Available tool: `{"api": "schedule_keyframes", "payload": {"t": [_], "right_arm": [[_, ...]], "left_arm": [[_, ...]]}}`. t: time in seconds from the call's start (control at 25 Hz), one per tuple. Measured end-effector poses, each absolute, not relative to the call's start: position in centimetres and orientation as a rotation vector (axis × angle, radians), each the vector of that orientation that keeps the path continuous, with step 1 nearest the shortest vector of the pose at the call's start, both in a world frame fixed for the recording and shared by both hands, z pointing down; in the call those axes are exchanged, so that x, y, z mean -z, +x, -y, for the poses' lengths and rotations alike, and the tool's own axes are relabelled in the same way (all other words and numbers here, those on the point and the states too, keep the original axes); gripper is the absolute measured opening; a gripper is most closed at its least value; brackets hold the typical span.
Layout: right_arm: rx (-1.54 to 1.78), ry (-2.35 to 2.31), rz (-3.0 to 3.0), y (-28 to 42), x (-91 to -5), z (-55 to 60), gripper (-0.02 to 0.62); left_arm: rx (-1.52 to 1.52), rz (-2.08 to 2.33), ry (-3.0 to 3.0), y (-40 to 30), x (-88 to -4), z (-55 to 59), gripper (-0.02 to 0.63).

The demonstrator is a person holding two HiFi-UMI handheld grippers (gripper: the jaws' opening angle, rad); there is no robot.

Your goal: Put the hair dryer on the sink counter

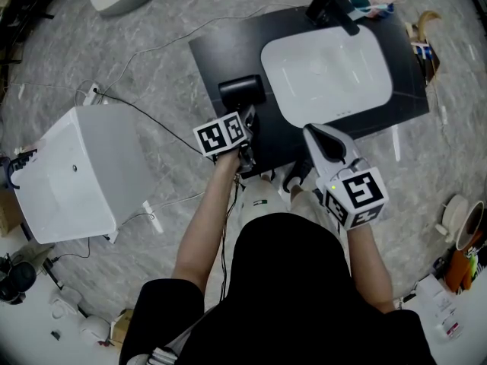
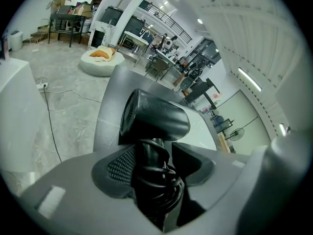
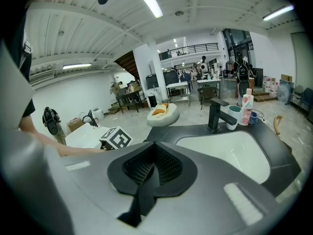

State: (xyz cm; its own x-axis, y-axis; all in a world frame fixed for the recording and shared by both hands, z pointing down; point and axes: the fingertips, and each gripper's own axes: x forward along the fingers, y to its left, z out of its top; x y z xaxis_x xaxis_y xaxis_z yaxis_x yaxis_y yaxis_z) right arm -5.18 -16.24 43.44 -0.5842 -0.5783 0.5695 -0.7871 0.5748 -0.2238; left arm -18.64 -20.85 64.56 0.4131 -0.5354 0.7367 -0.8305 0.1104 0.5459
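Note:
The black hair dryer [image 1: 242, 90] hangs over the left part of the black sink counter [image 1: 217, 52]; whether it touches the top I cannot tell. My left gripper [image 1: 246, 119] is shut on its handle, which has the black cord wound round it. In the left gripper view the hair dryer [image 2: 156, 119] stands upright between the jaws of the left gripper [image 2: 157, 168]. My right gripper [image 1: 313, 133] is at the counter's front edge, below the white basin [image 1: 327, 71]. Seen in its own view, the right gripper [image 3: 150, 153] is shut with nothing in it.
A black faucet [image 1: 331, 6] stands behind the basin, with a cup [image 1: 362, 4] and a bottle [image 3: 246, 109] beside it. A white box [image 1: 76, 173] sits on the floor at left, with cables [image 1: 144, 112] round it. Tape rolls [image 1: 460, 219] lie at right.

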Motion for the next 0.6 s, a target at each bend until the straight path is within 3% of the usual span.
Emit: {"api": "schedule_keyframes", "payload": {"t": [0.28,0.6], "right_arm": [[-0.657,1.127,2.366,-4.7,-43.7,15.8,0.011],[-0.663,1.123,2.391,-4.2,-43.6,15.3,0.011]], "left_arm": [[-0.293,1.241,1.536,-19.2,-64.4,19.7,0.253],[-0.282,1.310,1.549,-20.8,-62.6,18.1,0.233]]}}
